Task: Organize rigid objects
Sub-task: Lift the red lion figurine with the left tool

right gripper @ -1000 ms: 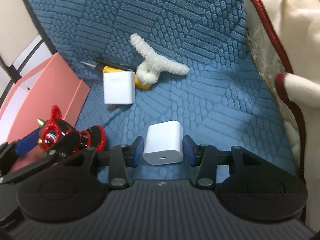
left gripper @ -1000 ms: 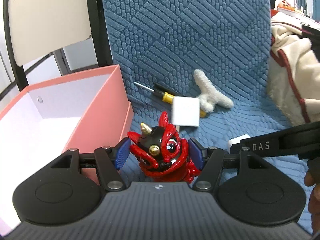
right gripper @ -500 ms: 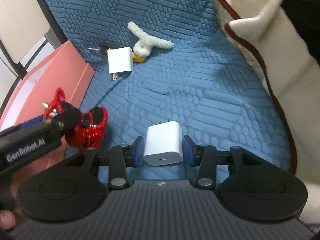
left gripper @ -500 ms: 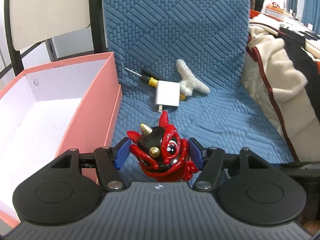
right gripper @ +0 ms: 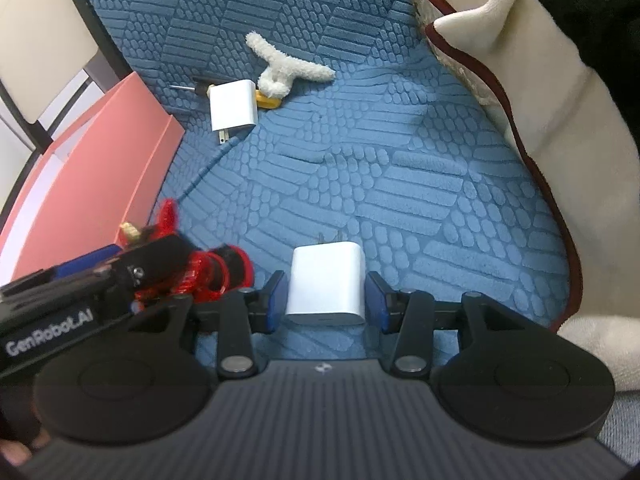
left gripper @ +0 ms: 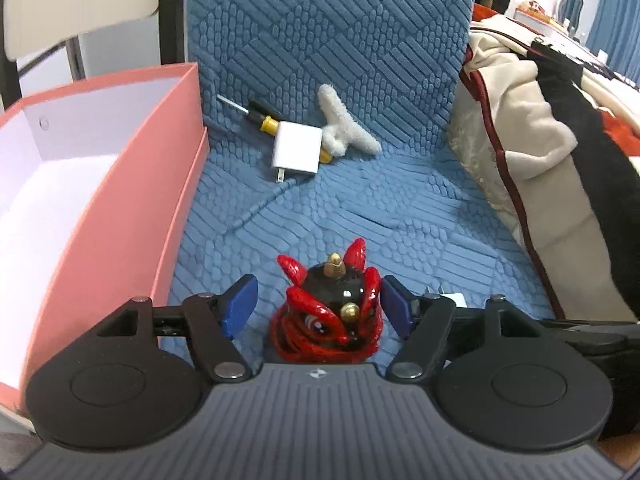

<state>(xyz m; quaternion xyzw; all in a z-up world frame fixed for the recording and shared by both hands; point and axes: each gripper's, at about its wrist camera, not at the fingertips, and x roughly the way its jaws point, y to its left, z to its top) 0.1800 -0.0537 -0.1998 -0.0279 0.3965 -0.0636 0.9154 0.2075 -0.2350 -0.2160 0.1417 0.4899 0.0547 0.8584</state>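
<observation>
Figurine (left gripper: pixel 326 320), red, horned: flanked by opening left gripper (left gripper: pixel 318 306) jaws, pads apparently clear (released short of the pink box (left gripper: pixel 132 216)). Charger (right gripper: pixel 326 286), white: clamped in right gripper (right gripper: pixel 326 296), presumably for boxing.

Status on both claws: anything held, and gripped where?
Left claw: jaws opening, clear gap at the left pad, so the red figurine sits between them unheld. Right claw: white charger between the pads at its flat sides; firm contact cannot be told.

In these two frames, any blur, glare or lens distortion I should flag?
Left wrist: sharp; fisheye bends the pink box wall; small glints on the red figurine. Right wrist: the figurine and left gripper are smeared; the charger is crisp; edges curve strongly.
</observation>
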